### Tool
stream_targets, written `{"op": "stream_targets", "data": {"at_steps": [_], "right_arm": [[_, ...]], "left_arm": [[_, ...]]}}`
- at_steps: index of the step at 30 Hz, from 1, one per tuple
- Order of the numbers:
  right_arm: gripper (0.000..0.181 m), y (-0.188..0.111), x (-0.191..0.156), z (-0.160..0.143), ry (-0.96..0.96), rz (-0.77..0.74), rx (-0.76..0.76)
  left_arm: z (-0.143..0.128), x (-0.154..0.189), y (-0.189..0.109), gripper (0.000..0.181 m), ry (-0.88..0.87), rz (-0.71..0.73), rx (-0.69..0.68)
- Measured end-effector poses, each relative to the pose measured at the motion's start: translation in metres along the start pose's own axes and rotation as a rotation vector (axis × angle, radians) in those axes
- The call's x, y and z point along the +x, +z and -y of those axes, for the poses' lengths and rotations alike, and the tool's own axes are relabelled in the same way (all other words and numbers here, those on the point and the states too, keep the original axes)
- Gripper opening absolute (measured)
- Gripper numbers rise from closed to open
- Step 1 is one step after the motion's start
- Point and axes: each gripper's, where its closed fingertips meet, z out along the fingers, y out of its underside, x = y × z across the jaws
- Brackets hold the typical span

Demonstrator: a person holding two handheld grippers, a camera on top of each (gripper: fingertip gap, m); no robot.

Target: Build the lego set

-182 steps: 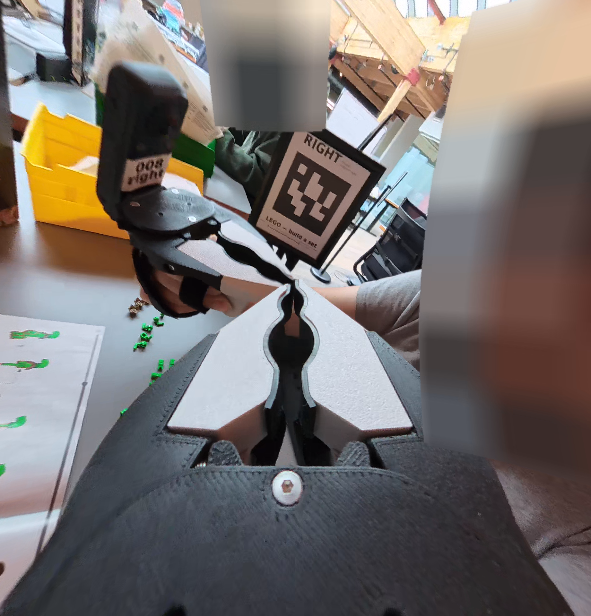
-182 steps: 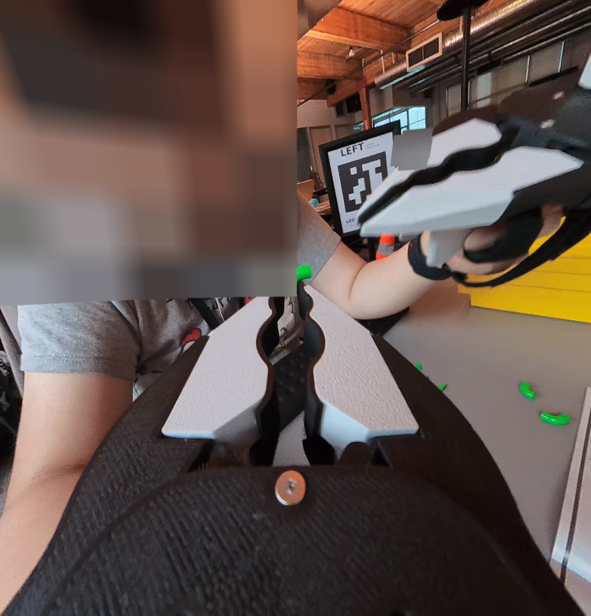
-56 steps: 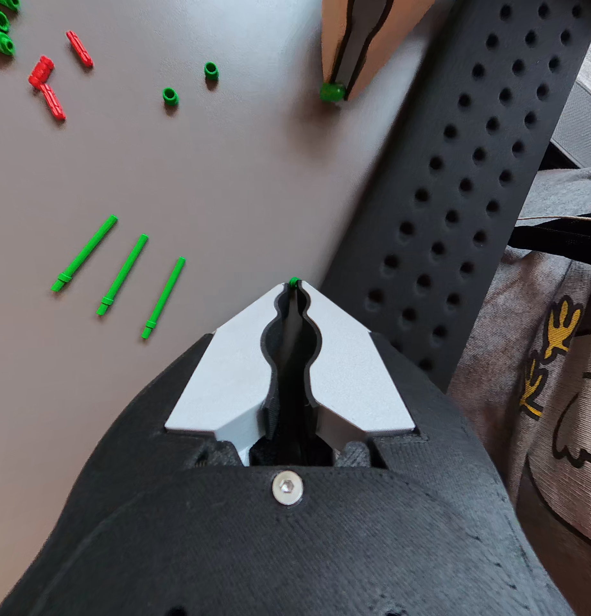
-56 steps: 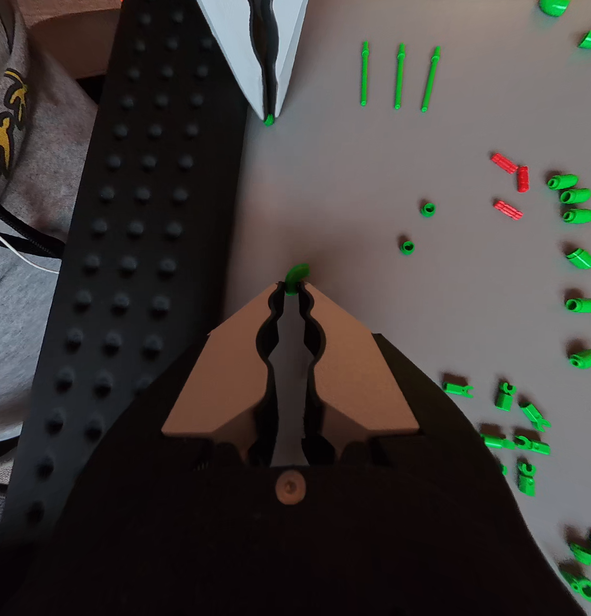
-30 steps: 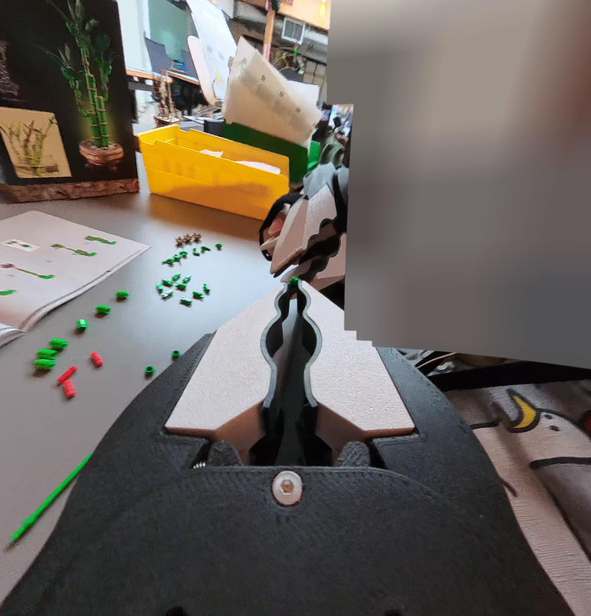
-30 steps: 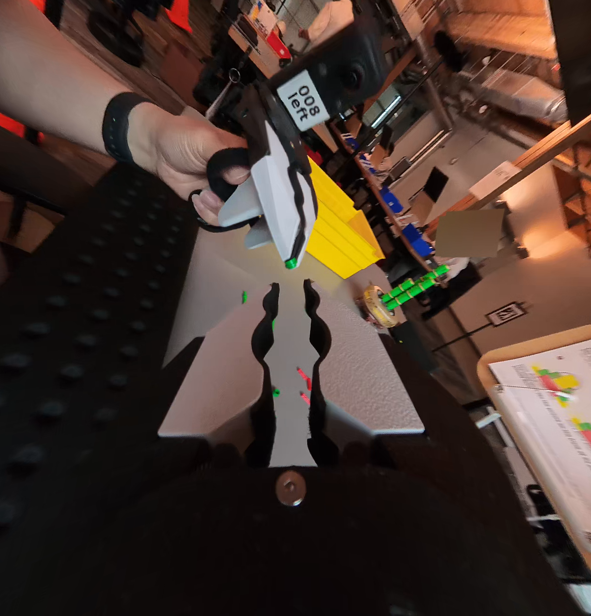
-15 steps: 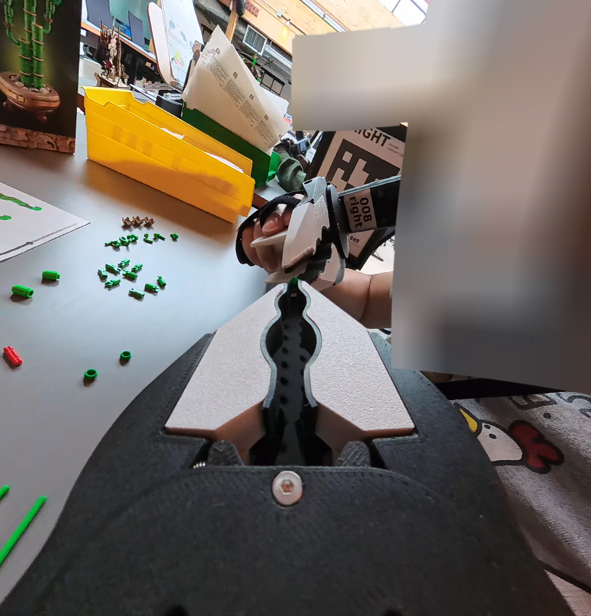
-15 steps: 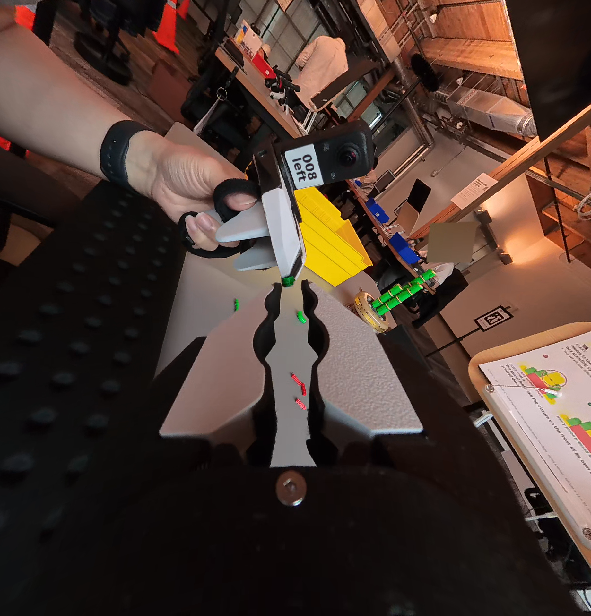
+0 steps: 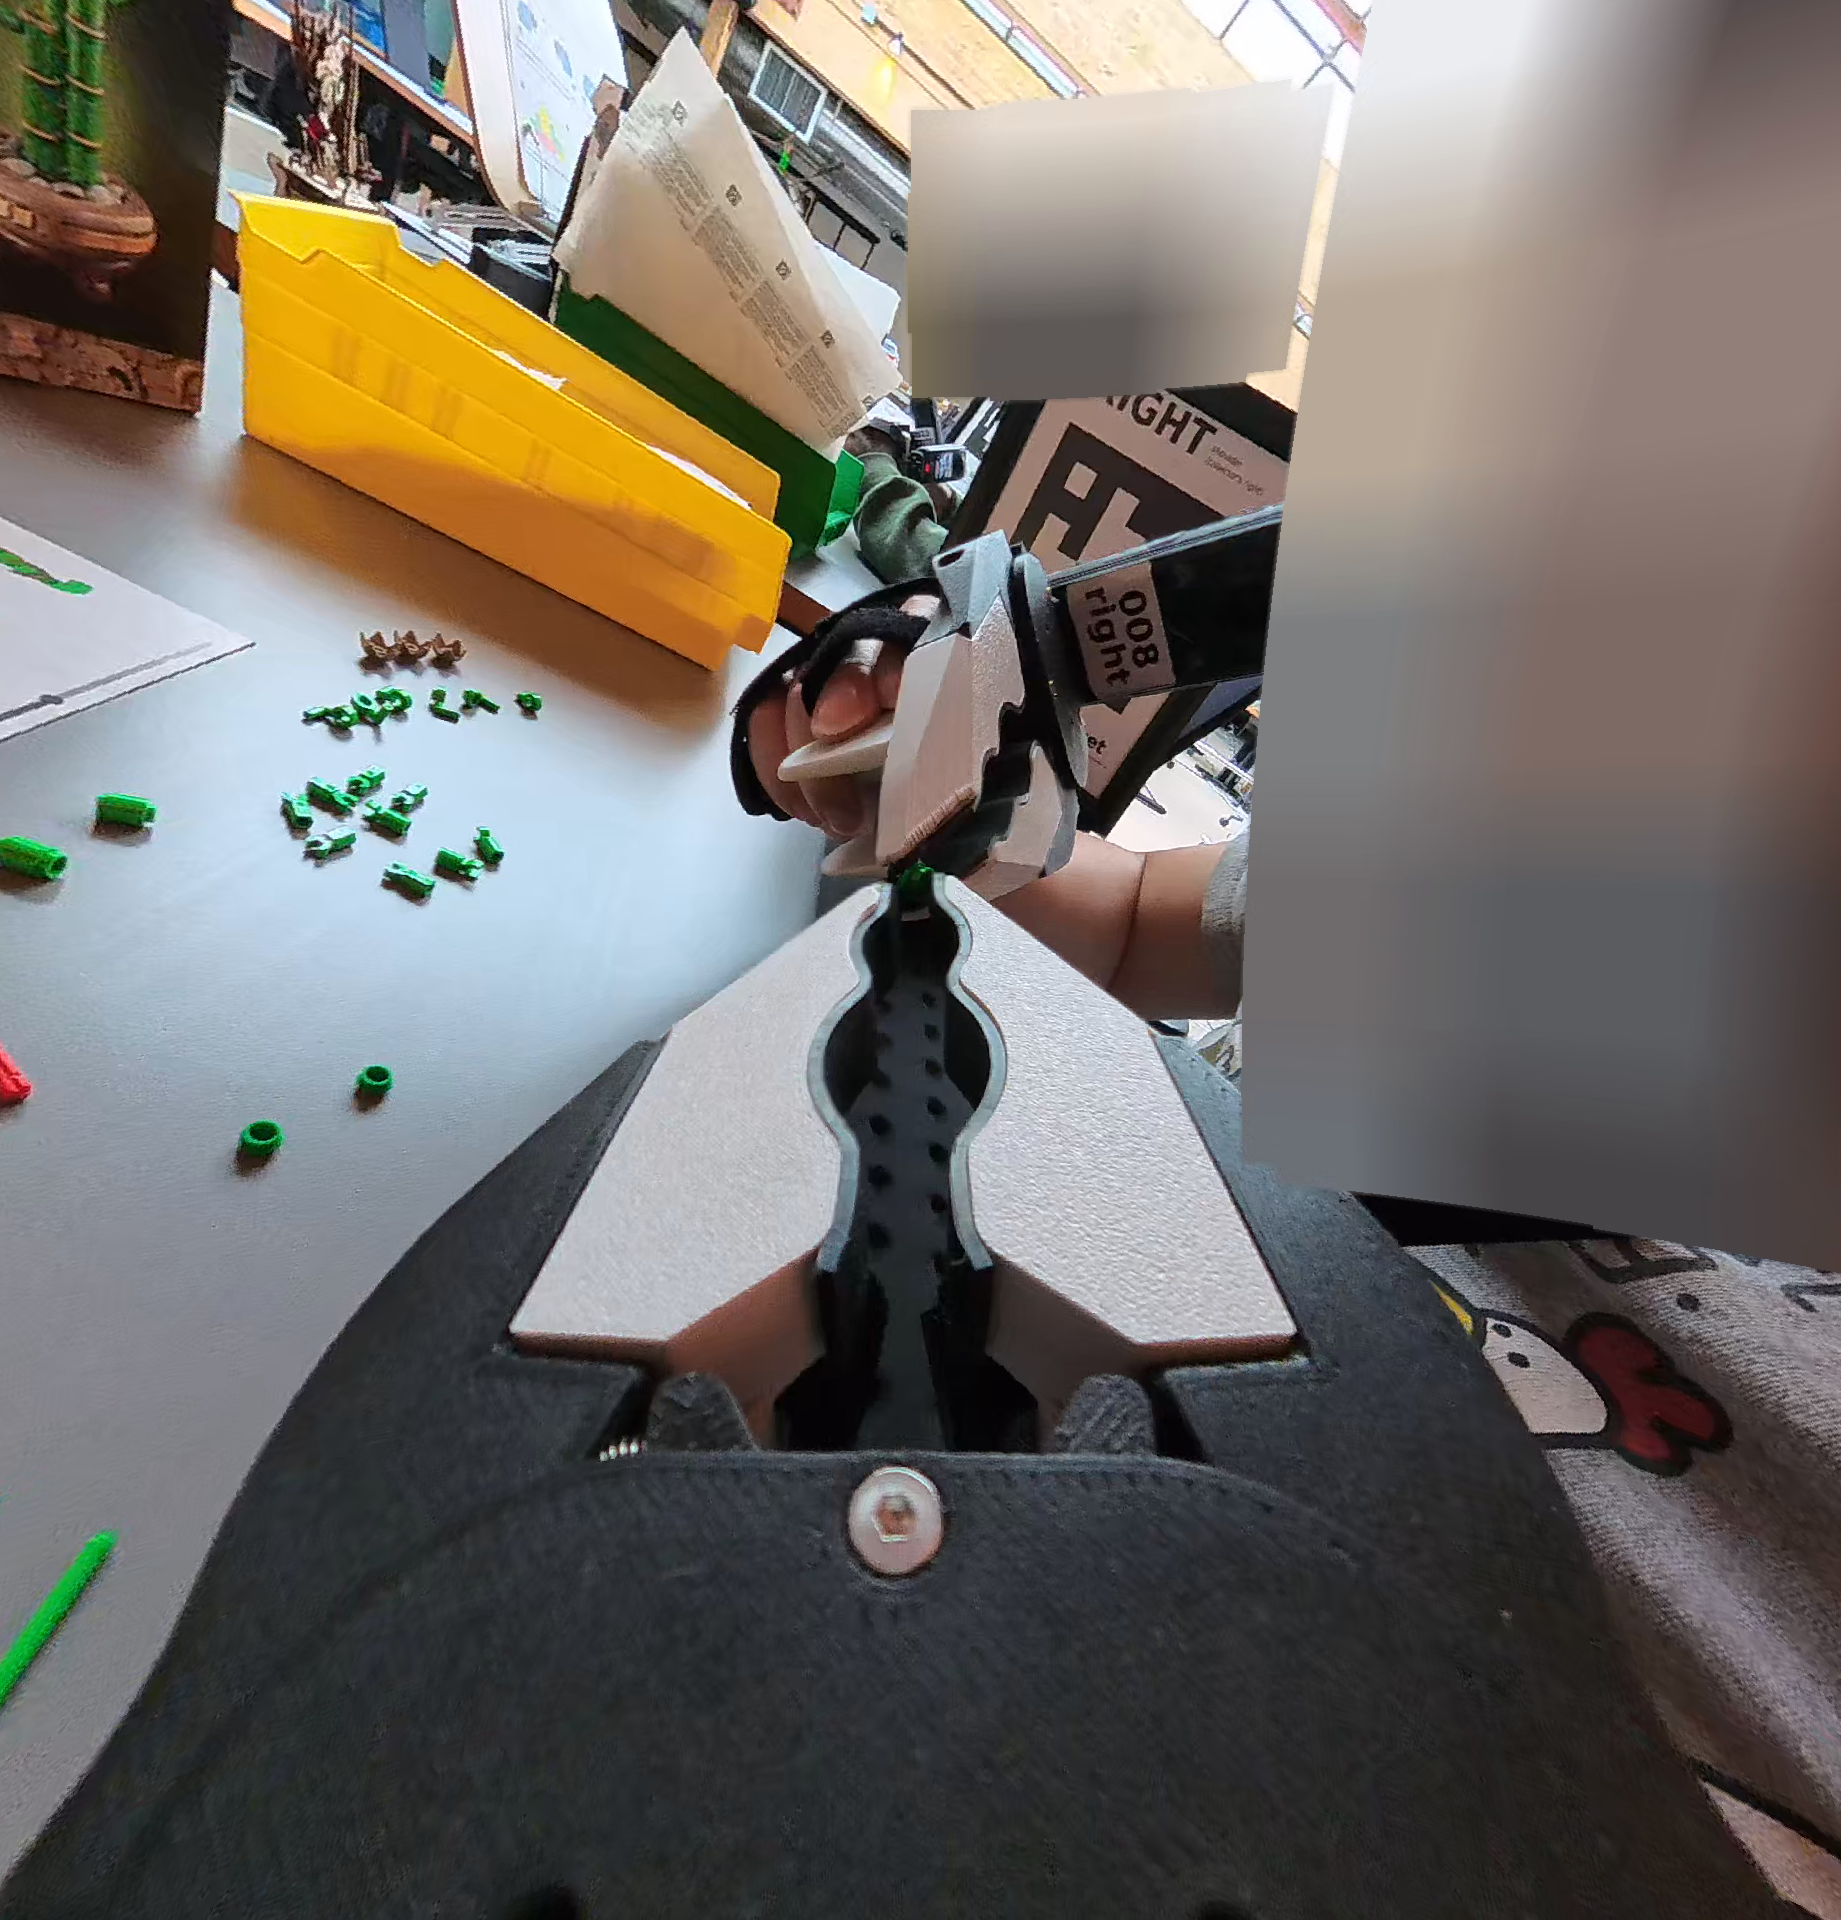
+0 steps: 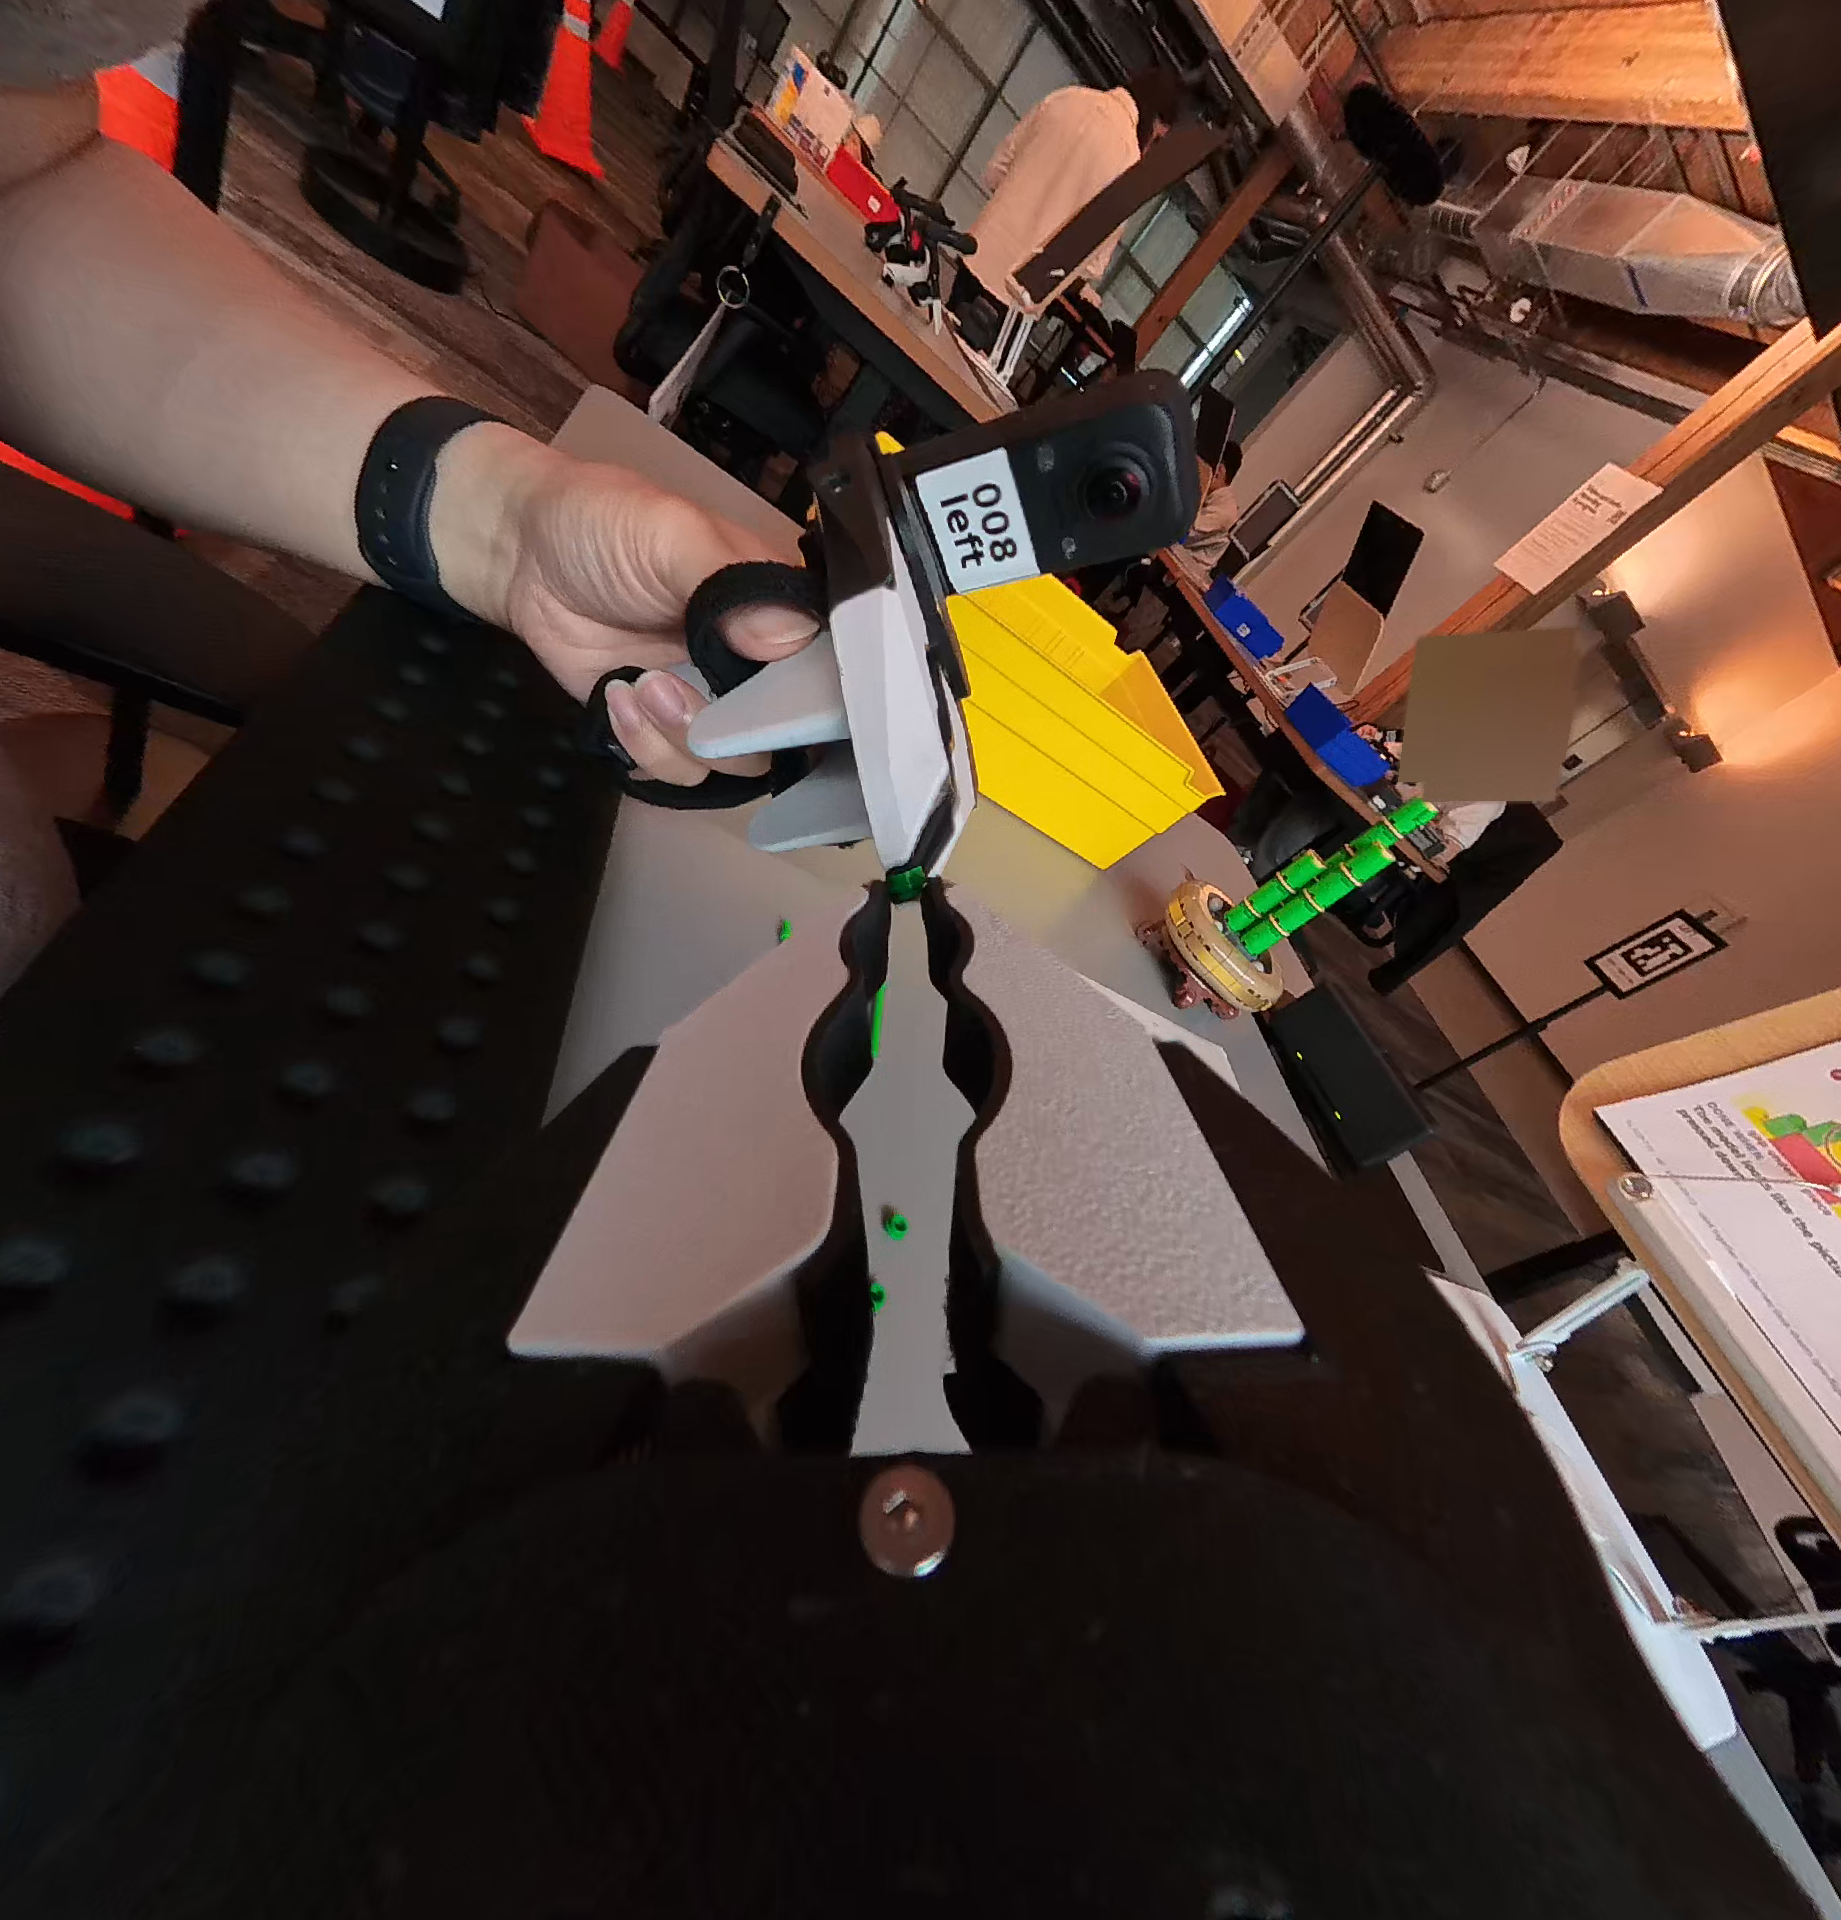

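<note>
Above the grey counter (image 9: 272, 1039) with its yellow plastic bin (image 9: 500, 436), the left gripper (image 9: 908, 902) and right gripper (image 10: 903, 902) meet tip to tip, fingers of both clenched on 1 small green lego piece (image 10: 903, 885) between them, off the counter.

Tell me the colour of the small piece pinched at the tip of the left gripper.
Bright green. The small piece shows best in the right wrist view.
</note>
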Motion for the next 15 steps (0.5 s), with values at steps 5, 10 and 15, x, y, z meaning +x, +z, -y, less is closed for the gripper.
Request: {"op": "stream_targets", "data": {"at_steps": [5, 10, 15], "right_arm": [[0.005, 0.004, 0.010, -0.017, -0.097, -0.094, -0.117], [0.005, 0.007, 0.017, -0.026, -0.287, -0.208, -0.231], [0.005, 0.006, 0.021, -0.022, -0.348, -0.259, -0.247]], "left_arm": [[0.003, -0.018, -0.008, 0.021, 0.031, 0.142, -0.007], [0.009, -0.024, -0.009, 0.016, 0.124, 0.301, 0.005], [0.017, -0.027, -0.010, 0.016, 0.256, 0.442, 0.022]]}}
